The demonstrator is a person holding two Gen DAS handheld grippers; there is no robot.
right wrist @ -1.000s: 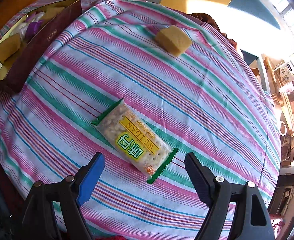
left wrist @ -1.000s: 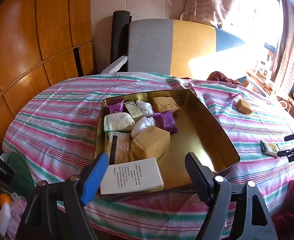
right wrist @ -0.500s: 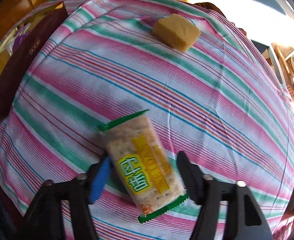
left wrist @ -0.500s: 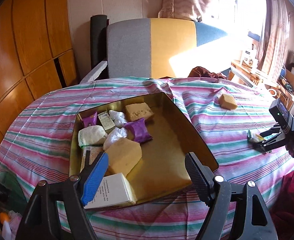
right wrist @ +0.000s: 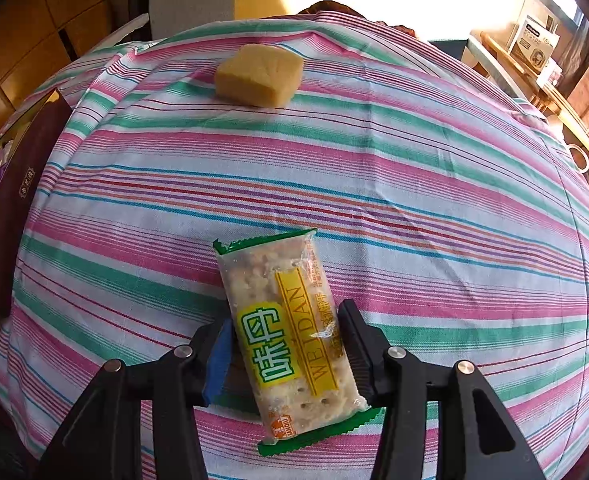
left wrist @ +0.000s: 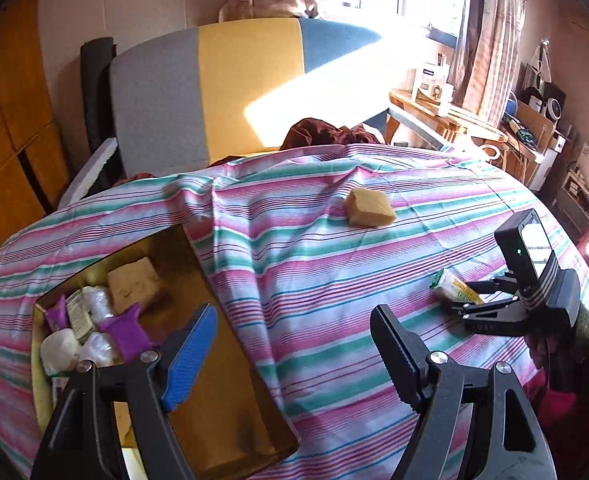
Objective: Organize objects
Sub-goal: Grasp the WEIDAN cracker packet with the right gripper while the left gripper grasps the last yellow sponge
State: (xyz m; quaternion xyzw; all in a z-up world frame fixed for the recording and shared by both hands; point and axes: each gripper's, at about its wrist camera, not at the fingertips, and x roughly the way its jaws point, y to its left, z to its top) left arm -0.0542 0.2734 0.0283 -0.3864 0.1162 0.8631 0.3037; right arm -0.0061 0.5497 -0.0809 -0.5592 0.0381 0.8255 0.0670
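Pinching cracker packet (right wrist: 290, 336) between right gripper (right wrist: 284, 354) pads, yellow block (right wrist: 259, 76) lying well ahead on striped cloth (right wrist: 414, 184); left gripper (left wrist: 294, 344) spread, empty, gold tin (left wrist: 214, 420) below-left.

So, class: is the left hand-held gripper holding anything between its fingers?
No: the left hand-held gripper stands open, with only the striped cloth and the gold tin behind it.
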